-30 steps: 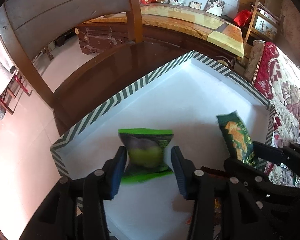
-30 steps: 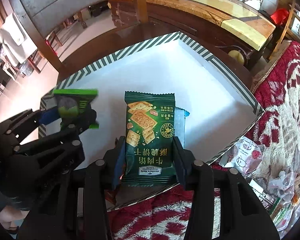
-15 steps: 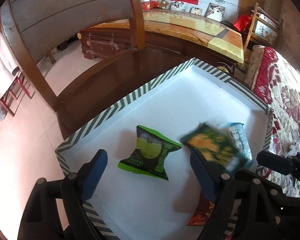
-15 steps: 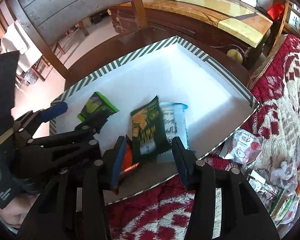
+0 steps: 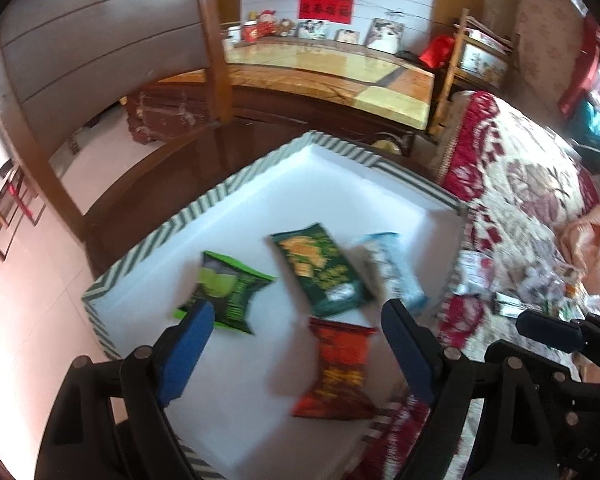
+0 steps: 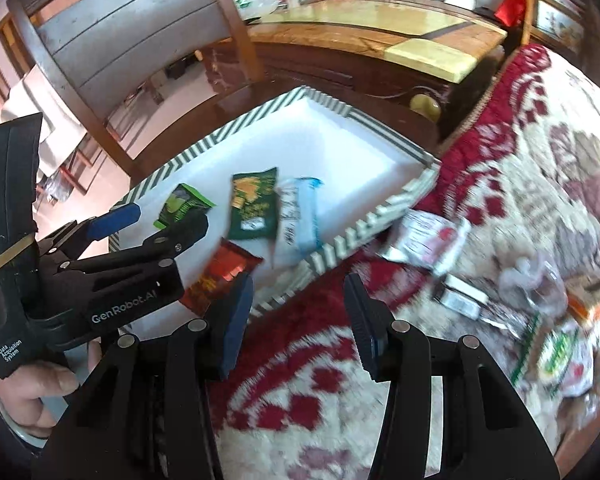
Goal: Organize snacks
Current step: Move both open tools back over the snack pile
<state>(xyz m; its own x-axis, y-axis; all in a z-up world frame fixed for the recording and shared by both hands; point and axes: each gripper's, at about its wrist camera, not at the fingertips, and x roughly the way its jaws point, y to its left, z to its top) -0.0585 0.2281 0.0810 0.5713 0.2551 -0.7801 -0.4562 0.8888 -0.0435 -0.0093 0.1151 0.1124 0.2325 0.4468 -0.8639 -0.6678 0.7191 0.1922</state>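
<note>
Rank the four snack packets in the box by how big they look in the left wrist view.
1. Red packet, though it lies nearest the camera, which may inflate it.
2. Dark green cracker packet.
3. Bright green packet and pale blue packet look about alike; blur makes ranking them unsure.

Green-and-white striped tray (image 5: 204,205); lime (image 5: 226,290), dark-green (image 5: 320,274), red packets (image 5: 340,368).

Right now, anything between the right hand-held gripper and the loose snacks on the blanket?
Nothing visible. The right hand-held gripper is open over bare blanket; the loose snacks lie ahead to its right, unobstructed.
</note>
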